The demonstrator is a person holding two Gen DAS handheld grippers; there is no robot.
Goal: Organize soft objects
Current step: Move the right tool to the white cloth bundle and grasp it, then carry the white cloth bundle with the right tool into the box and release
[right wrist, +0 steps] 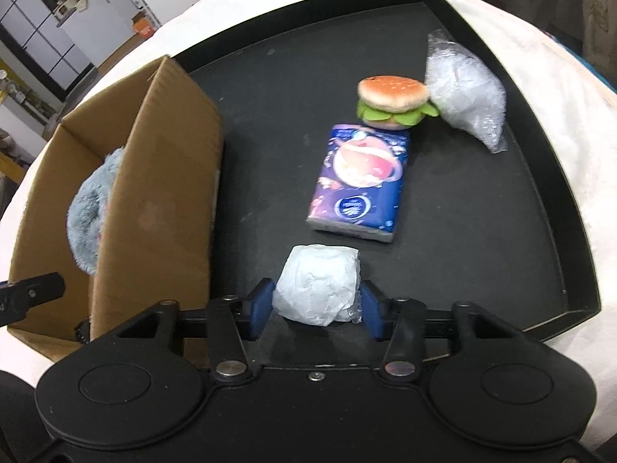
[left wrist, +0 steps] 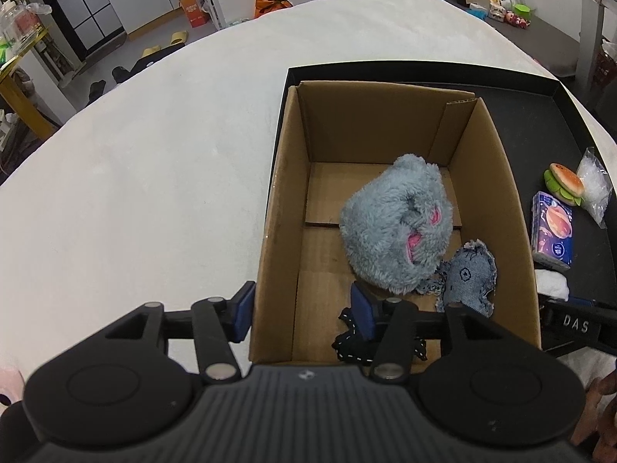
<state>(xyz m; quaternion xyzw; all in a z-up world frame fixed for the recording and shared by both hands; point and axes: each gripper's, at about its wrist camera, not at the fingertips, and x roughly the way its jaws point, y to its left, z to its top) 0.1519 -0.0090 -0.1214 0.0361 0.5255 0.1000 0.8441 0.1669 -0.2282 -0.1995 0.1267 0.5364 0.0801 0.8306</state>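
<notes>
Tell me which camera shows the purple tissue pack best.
The right wrist view: the purple tissue pack lies flat mid-frame on the black tray, its whole printed face visible. The left wrist view shows it small and foreshortened at the right edge.

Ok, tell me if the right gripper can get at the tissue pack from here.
Probably not yet: the right gripper has a white wad between its fingers, directly before the tissue pack. Otherwise the tray between looks free.
</notes>
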